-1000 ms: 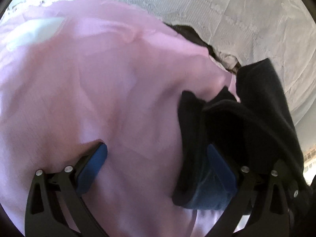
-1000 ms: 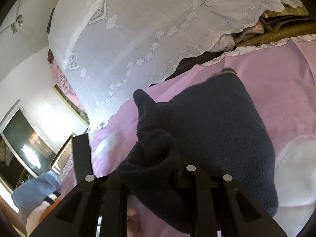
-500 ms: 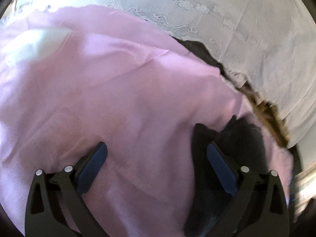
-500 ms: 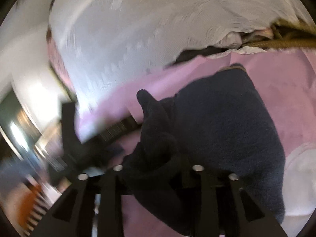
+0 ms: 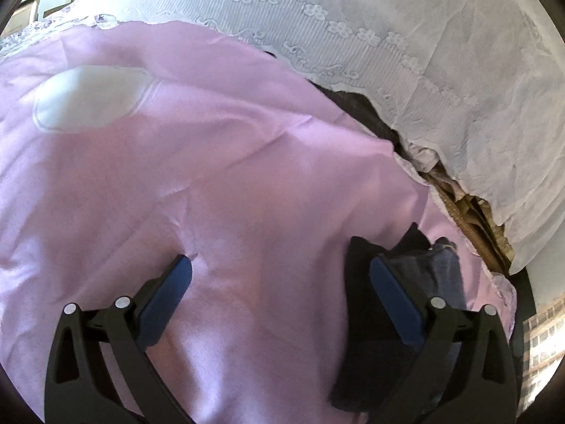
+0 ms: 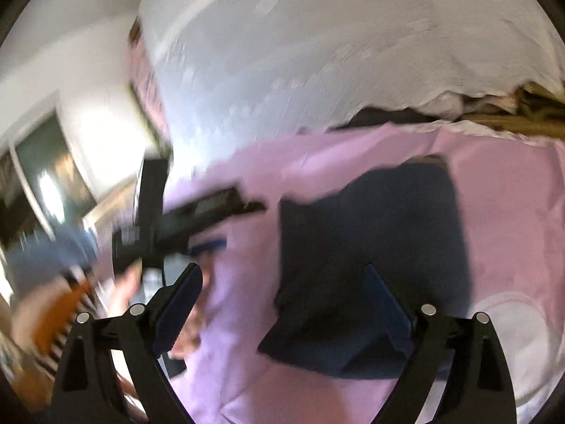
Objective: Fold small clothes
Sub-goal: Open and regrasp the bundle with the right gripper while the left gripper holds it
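A dark navy garment (image 6: pixel 370 226) lies folded on the pink sheet (image 6: pixel 505 212). My right gripper (image 6: pixel 282 275) hovers over its near left corner. Its jaws are opening, and the pads press on nothing. The right wrist view is blurred by motion. In the left wrist view the same garment (image 5: pixel 353 318) shows at the lower right, beside the right finger. My left gripper (image 5: pixel 279 263) stands open over bare pink sheet (image 5: pixel 212 183) with nothing between its pads. That left gripper (image 6: pixel 197 212) also appears as a black shape left of the garment, with a hand (image 6: pixel 123 282) below it.
A white lace cloth (image 5: pixel 406 53) hangs along the far edge of the sheet. A brown woven thing (image 5: pixel 473 219) shows under its hem at the right. A white patch (image 5: pixel 88 99) marks the sheet at the left. A dark framed screen (image 6: pixel 46 166) stands on the wall at the left.
My right gripper has gone from shut on the bunched dark garment to open; the garment now lies flat and folded. In the left wrist view the garment slid down to the lower right.
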Tool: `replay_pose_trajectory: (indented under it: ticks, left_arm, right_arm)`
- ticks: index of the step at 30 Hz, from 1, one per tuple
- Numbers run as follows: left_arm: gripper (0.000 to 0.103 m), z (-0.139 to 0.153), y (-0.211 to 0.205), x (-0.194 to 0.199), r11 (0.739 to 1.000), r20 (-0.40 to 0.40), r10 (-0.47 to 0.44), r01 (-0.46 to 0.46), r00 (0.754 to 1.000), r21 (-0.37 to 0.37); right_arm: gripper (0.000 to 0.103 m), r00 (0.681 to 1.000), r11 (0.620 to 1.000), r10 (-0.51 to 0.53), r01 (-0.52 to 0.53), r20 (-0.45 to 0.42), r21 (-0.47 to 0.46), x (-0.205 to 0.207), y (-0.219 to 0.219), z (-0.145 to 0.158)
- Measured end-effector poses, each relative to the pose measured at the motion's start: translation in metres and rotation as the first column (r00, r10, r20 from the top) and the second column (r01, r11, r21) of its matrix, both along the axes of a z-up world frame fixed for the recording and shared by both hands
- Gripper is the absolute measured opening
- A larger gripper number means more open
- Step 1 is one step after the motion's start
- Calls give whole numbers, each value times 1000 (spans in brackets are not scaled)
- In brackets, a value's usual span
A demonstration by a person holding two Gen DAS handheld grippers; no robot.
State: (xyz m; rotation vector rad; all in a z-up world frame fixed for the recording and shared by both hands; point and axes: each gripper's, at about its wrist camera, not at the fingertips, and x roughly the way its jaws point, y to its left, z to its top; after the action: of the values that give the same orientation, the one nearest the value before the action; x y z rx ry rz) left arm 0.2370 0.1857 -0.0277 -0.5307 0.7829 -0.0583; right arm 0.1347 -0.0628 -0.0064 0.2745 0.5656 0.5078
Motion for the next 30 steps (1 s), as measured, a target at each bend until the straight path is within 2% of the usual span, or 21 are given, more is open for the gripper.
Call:
replay_pose_trajectory:
  ticks: [1, 2, 3, 4, 5, 6, 8, 10, 11, 12, 15, 16, 19, 21, 24, 28, 30]
  left_arm:
    - [99, 3, 0, -2, 1000, 11, -5, 5, 1000, -3]
    - [99, 6, -2, -5, 1000, 24, -12, 12, 1000, -2]
    - [99, 12, -7, -7, 1000, 40, -29, 29, 999, 9]
    - [99, 15, -11, -9, 999, 48, -46, 45, 998, 28]
    - [99, 17, -18, -10, 997, 53, -63, 60, 997, 52]
    - [99, 19, -29, -11, 991, 52, -93, 88, 994, 99]
    - [99, 15, -48, -8, 976, 29, -147, 140, 989, 169]
    - [99, -4, -76, 1, 938, -55, -200, 208, 978, 278]
    - [99, -16, -86, 6, 916, -88, -196, 215, 977, 338]
    - [99, -23, -88, 7, 911, -86, -186, 205, 979, 359]
    - [99, -29, -71, 12, 954, -100, -184, 203, 978, 223]
    - [99, -32, -61, 15, 966, -109, -192, 208, 975, 155]
    - [99, -30, -45, 16, 982, -105, -174, 181, 979, 57]
    - [98, -18, -42, 10, 986, -69, -152, 157, 986, 60]
    - [98, 10, -38, -2, 988, 25, -129, 127, 991, 84]
    - [98, 23, -58, 1, 978, 49, -208, 206, 977, 43]
    - [98, 17, -75, 9, 968, 29, -244, 241, 969, 74]
  right_arm:
    - [83, 1000, 997, -23, 23, -2, 71, 0, -13, 2]
    - [78, 999, 993, -36, 37, -12, 108, 1, -21, 1]
    - [68, 998, 991, -50, 53, -28, 121, 4, -25, -2]
    - [57, 996, 992, -78, 83, -48, 93, 8, -26, -7]
    - [53, 993, 993, -105, 108, -60, 47, 11, -24, -13]
    - [42, 990, 992, -122, 122, -72, 4, 15, -21, -21]
    - [40, 990, 988, -120, 112, -75, -106, 21, -8, -37]
    - [44, 992, 969, -121, 108, -46, -220, 20, 9, -43]
    - [47, 992, 967, -118, 105, -43, -233, 17, 13, -44]
    - [49, 993, 963, -108, 92, -50, -253, 18, 18, -46]
    - [55, 995, 960, -98, 85, -34, -268, 15, 20, -48]
    - [56, 995, 962, -91, 79, -35, -263, 13, 19, -48]
    - [58, 997, 975, -73, 66, -21, -214, 13, 14, -41]
    - [58, 996, 985, -87, 88, 12, -146, 11, 1, -27]
    - [58, 986, 986, -152, 156, 68, -55, 14, -22, -3]
    - [58, 981, 981, -192, 192, 22, 6, 46, -46, 0]
    - [57, 980, 980, -200, 200, -10, -11, 62, -50, -8]
